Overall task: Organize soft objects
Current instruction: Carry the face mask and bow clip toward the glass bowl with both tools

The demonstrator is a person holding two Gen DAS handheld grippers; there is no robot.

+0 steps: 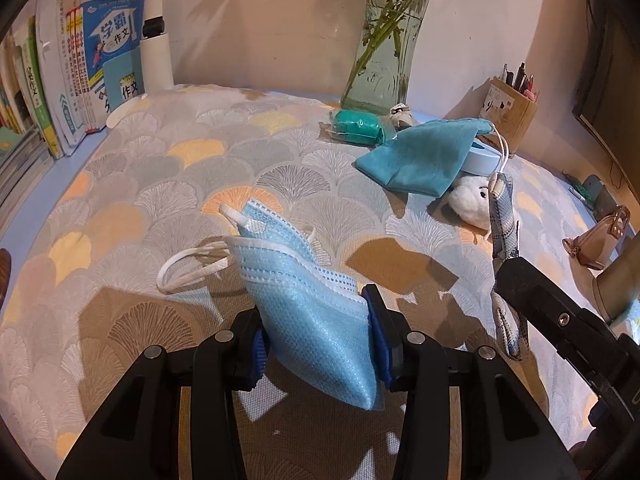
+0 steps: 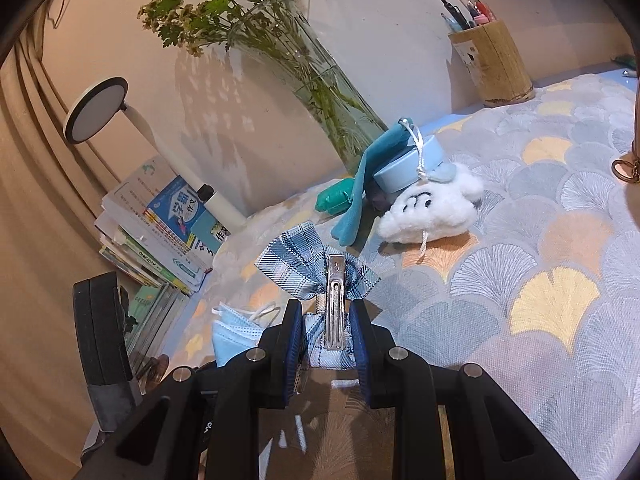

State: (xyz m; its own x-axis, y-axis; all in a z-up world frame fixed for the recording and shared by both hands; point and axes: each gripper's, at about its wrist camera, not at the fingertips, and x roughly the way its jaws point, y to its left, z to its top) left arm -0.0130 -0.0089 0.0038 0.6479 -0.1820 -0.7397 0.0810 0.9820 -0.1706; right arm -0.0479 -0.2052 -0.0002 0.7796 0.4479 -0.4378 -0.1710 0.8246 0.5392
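Note:
My left gripper (image 1: pixel 316 336) is shut on a folded light-blue face mask (image 1: pixel 304 308), held above the patterned tablecloth (image 1: pixel 180 184); its white ear loop (image 1: pixel 188 268) hangs to the left. My right gripper (image 2: pixel 326 336) is shut on a blue plaid bow hair clip (image 2: pixel 316 268), metal clip facing up; the bow also shows at the right of the left wrist view (image 1: pixel 502 224). The mask shows low left in the right wrist view (image 2: pixel 232 334). A teal cloth pouch (image 1: pixel 424 152), a white plush toy (image 1: pixel 470 200) and a green packet (image 1: pixel 356 125) lie at the back right.
A glass vase with flowers (image 1: pixel 384 60) stands at the back by the wall. A wooden pen holder (image 1: pixel 514 114) stands at the back right. Books (image 1: pixel 80 76) and a white lamp post (image 1: pixel 156 32) are at the back left. A light-blue round tin (image 2: pixel 408 164) sits under the pouch.

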